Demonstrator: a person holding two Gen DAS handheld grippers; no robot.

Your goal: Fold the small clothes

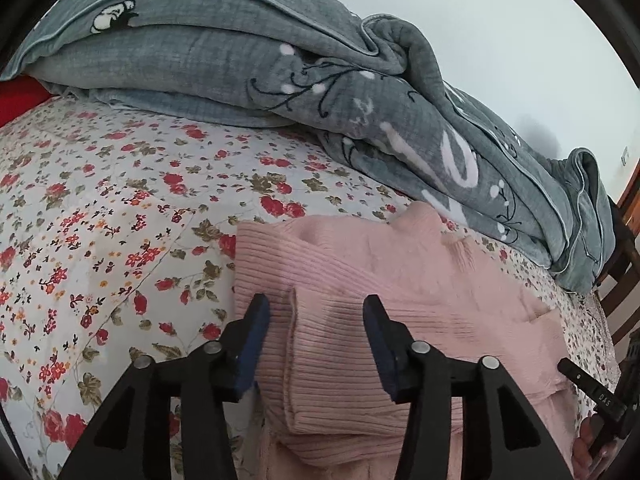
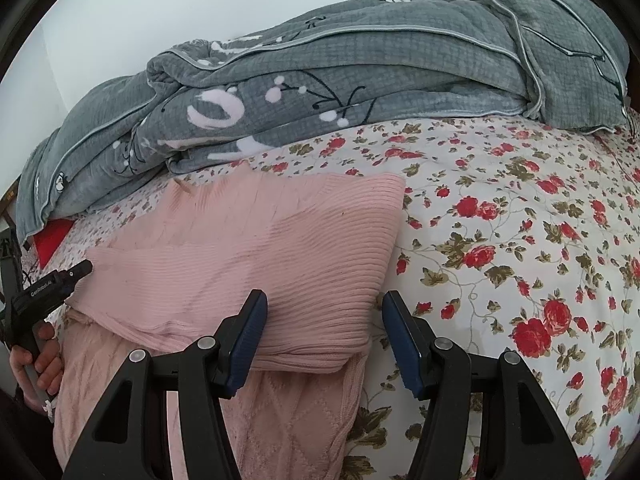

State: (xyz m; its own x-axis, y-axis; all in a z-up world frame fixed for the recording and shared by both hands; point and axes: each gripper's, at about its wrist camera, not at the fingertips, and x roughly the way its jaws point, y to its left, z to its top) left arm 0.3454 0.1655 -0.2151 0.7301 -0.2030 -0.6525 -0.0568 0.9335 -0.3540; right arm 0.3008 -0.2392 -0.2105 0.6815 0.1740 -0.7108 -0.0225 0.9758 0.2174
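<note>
Both tools, left (image 1: 316,316) and right (image 2: 324,312), gape over the pink sweater (image 2: 256,248); only the right view shows its cable-knit underlayer.

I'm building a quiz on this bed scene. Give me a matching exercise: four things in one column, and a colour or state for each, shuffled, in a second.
Things:
1. sweater
2. blanket
3. bedsheet
4. left gripper

States:
A. white with red flowers
B. grey-green, bunched along the far side of the bed
C. open, fingers either side of a ribbed fold
D. pink, folded over on itself

Pairs: 1-D, 2-B, 3-A, 4-C
</note>
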